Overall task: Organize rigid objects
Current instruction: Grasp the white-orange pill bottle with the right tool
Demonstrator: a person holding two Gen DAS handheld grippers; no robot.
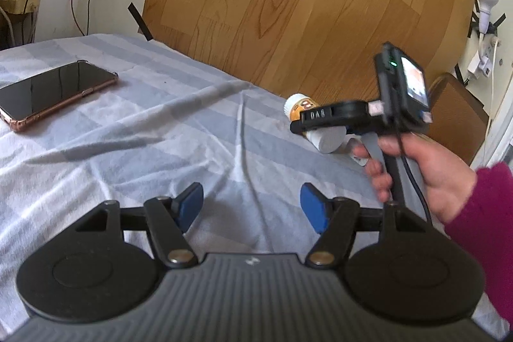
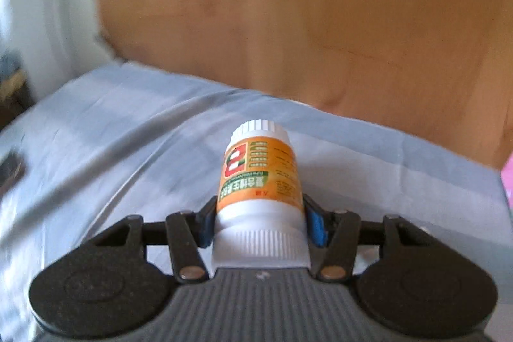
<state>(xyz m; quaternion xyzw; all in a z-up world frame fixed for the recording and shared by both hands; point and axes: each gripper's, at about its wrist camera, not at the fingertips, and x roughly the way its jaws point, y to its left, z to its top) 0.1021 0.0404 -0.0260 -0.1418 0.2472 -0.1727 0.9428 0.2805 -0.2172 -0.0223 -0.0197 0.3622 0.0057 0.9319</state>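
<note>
Right gripper [image 2: 259,221] fingers clamp the bottle [image 2: 259,181] low on its white body, cap pointing ahead. Left gripper [image 1: 251,205] gapes, empty. Bottle looks stiff, light, slick: grip midway.

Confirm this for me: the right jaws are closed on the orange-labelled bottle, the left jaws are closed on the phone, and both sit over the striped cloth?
Not quite. The left gripper is open and empty; the phone lies apart on the striped cloth, as the left wrist view shows. The right gripper does clamp the orange-labelled bottle.
</note>
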